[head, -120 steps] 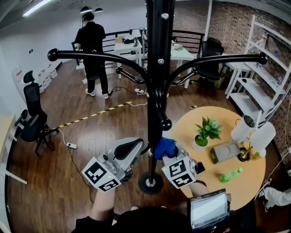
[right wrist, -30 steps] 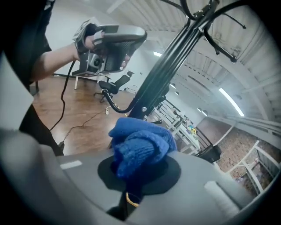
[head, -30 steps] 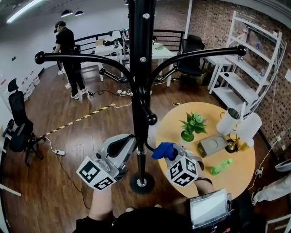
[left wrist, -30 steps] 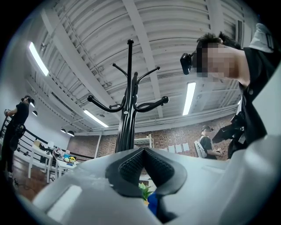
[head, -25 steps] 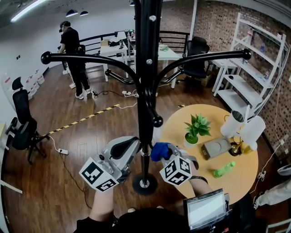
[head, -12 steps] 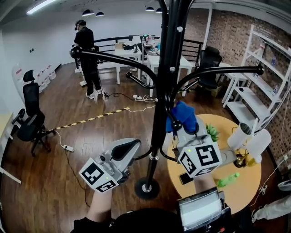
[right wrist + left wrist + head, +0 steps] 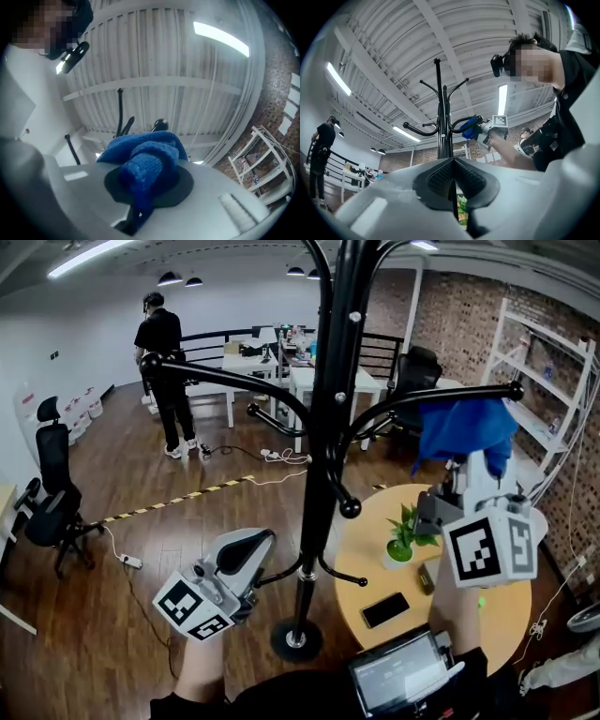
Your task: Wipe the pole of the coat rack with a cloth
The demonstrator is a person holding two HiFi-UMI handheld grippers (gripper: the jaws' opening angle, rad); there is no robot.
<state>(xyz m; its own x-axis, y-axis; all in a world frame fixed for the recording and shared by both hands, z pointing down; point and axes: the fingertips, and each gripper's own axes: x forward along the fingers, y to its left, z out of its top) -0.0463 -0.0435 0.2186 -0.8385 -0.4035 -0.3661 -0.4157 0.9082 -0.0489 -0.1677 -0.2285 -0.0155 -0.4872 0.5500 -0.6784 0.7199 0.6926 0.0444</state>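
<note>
Honestly, I judge the wipe unfinished at this moment. Nothing on the black pole shows me which stretch is clean, and no cloth touches it.

On the left, my left gripper sits low. Its 2 jaws are pressed together with only a thin dark slit between the pads, and I see nothing caught in that slit. From the head view its tip lies just beside the end of a low hook. I cannot tell whether it touches that hook.

In the middle, the pole stands upright and bare along its whole visible height.

On the right, my right gripper is raised high and well apart from the pole. Its jaws are clamped on the blue cloth, which bunches out over the pads and hides the fingertips. The cloth hangs up by 1 upper hook arm, near that arm's ball end, and whether it brushes the arm I cannot say.

By my reckoning, what is left is to bring the cloth back onto the pole and run it along the length.
</note>
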